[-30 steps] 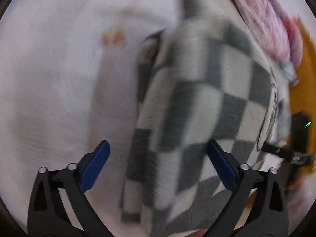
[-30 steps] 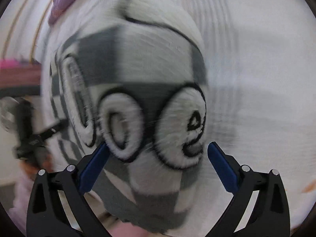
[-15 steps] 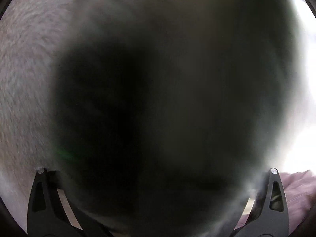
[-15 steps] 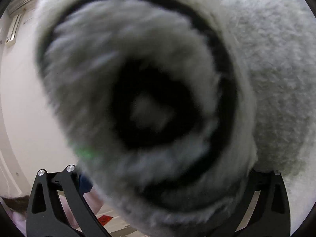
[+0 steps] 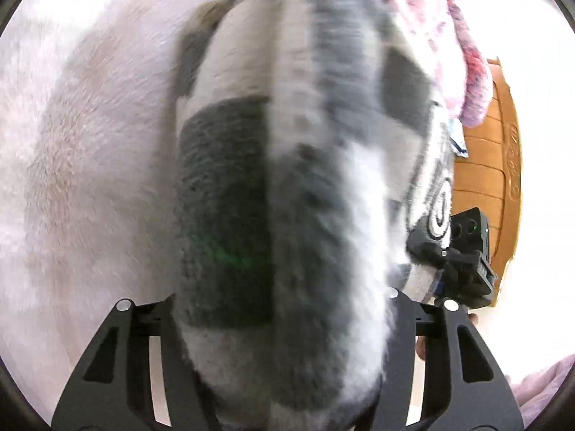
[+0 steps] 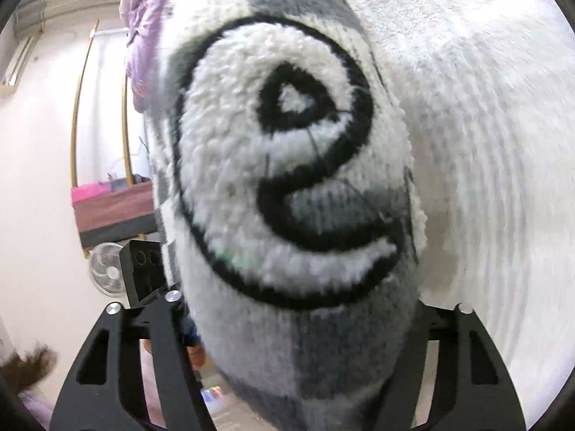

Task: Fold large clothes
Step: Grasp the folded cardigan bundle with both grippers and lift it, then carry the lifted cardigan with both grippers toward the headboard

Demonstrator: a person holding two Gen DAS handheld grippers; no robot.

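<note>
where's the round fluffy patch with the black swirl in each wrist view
Left wrist: the round patch sits small at the right edge of the checked sweater, just above the right gripper.
Right wrist: the same patch fills the centre, close to the lens.
Shared landmark: the sweater's grey and white checks, bunched between the fingers in both views.

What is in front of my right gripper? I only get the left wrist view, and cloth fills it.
Observer: The sweater is bunched in the right gripper, whose jaws have just been closing on it.
Operator: Any marking on that part?
Observer: A fuzzy white patch bearing a black letter e inside a black ring.
Operator: What is past the cloth?
Observer: A fan stands low on the left, by a pale wall.
</note>
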